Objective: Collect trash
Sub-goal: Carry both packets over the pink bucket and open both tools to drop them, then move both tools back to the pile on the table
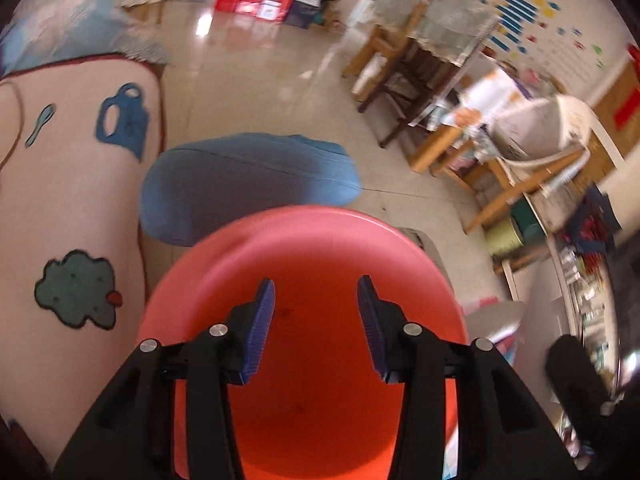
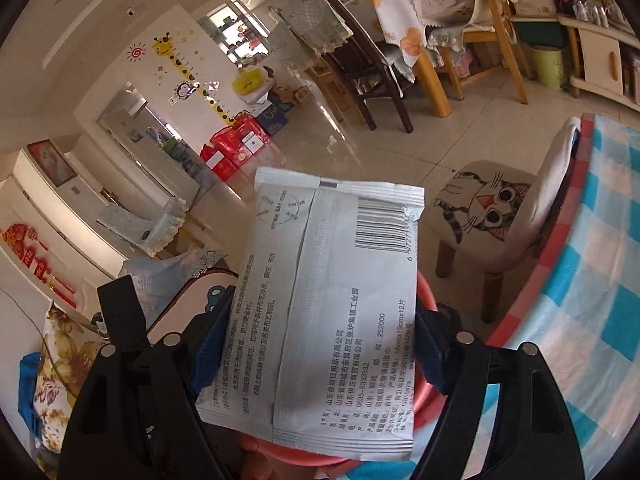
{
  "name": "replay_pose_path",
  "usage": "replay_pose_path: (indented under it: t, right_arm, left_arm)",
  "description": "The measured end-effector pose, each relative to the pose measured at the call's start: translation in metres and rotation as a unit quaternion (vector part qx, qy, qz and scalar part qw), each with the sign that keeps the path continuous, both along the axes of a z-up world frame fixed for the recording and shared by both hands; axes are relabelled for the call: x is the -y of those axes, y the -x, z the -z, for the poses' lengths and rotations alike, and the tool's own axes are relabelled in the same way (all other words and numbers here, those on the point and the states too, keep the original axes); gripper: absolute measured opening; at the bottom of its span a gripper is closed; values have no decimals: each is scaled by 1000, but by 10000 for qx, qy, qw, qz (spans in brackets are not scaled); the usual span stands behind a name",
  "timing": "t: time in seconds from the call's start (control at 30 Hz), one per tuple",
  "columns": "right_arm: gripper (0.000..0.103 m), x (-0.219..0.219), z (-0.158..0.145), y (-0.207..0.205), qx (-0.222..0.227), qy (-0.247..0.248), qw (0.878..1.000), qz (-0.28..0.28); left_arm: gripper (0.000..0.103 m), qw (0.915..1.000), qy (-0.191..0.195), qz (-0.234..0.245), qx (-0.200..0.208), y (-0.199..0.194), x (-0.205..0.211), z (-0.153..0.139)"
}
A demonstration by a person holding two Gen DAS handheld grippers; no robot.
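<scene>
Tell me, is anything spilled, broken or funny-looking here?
Nothing spilled or broken. The white packet sits between the right gripper fingers, flat and whole. The left gripper hangs open over the pink basin, which looks bare inside.

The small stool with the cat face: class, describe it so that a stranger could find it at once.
Start at the blue-and-white checked cloth on the right of the right wrist view. The stool stands on the pale tiled floor just left of it. Unlike the plain wooden chairs behind, its seat shows a cartoon cat's face.

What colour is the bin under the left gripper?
The bin is coral pink to orange-red, clearest in the left wrist view.
</scene>
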State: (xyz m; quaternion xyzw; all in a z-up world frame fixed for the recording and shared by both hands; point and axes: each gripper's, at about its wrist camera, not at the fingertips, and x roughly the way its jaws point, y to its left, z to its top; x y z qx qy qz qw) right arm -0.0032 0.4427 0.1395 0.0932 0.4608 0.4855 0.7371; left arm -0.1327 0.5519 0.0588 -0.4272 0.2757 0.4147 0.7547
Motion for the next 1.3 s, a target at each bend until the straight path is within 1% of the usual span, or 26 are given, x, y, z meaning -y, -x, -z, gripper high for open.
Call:
replay_pose_path:
  t: [0.03,0.07,0.1,0.13,0.17,0.23,0.3,0.37,0.43,0.5,0.57,0.6,0.67,0.7,0.73,0.77,0.87,0.93,1.0,1.1,1.27,1.3]
  right_arm:
    - [81,-3,3,-1,-29,21,10000,29]
    - [83,-4,6,-1,-52,3,10000,47]
    - [86,-3,7,0,-35,-11,10000,84]
    - [88,-3,7,0,-35,-11,10000,84]
    - [88,1,8,0,29,6,9999,146]
    - [88,7,4,3,254,112,9991,322]
    - [89,19,2,10,511,187,9974,480]
    - [89,32,-1,17,829,326,9937,677]
    - [89,49,-2,24,1186,507,9877,882]
    - [89,66,-2,35,1538,711,9797,1070]
    - [90,88,1,46,1797,890,9707,1323]
    - [90,101,2,51,1917,944,9658,1472]
    - [91,130,7,60,2019,877,9612,1662]
    - [96,144,9,60,2062,883,9581,1784]
    - [96,159,11,64,2115,907,9540,1923]
    - [97,172,13,67,2168,928,9500,2046]
    - [98,209,15,74,2276,1100,9397,2302]
    - [98,231,13,80,2313,1266,9328,2455]
    - [98,250,10,85,2303,1402,9273,2597]
    - [98,275,5,90,2274,1521,9206,2785]
    - [98,312,3,93,2261,1466,9185,2895]
    - [98,320,4,93,2265,1447,9174,2934]
  left_arm:
    - [51,10000,-18,-58,-15,1,-1,0]
    - [61,9999,-59,-135,-43,4,-3,0]
    - [67,9998,-96,-196,-32,7,-5,1]
    - [67,9996,-138,-251,4,9,-6,1]
    - [68,9994,-201,-281,33,9,-6,0]
    - [72,9987,-457,-225,21,7,-1,-5]
    - [79,9973,-712,-135,64,1,6,-9]
    - [82,9946,-997,89,266,-6,15,-15]
    - [84,9881,-1423,404,416,-12,29,-24]
    - [87,9784,-1836,740,600,-18,47,-35]
    - [88,9684,-2123,1072,757,-24,63,-43]
    - [88,9643,-2197,1218,833,-28,71,-47]
    - [88,9540,-2345,1614,941,-34,87,-53]
    - [88,9486,-2430,1793,944,-37,96,-56]
    - [88,9424,-2531,1980,926,-41,105,-59]
    - [88,9335,-2693,2195,890,-44,116,-62]
    - [88,9107,-3099,2617,777,-50,144,-70]
    - [88,8983,-3100,2996,848,-54,161,-72]
    - [88,8891,-3027,3308,914,-57,175,-73]
    - [88,8737,-3148,3591,929,-58,199,-73]
    - [88,8386,-3402,4154,921,-63,244,-68]
    - [88,8344,-3398,4242,915,-66,250,-67]
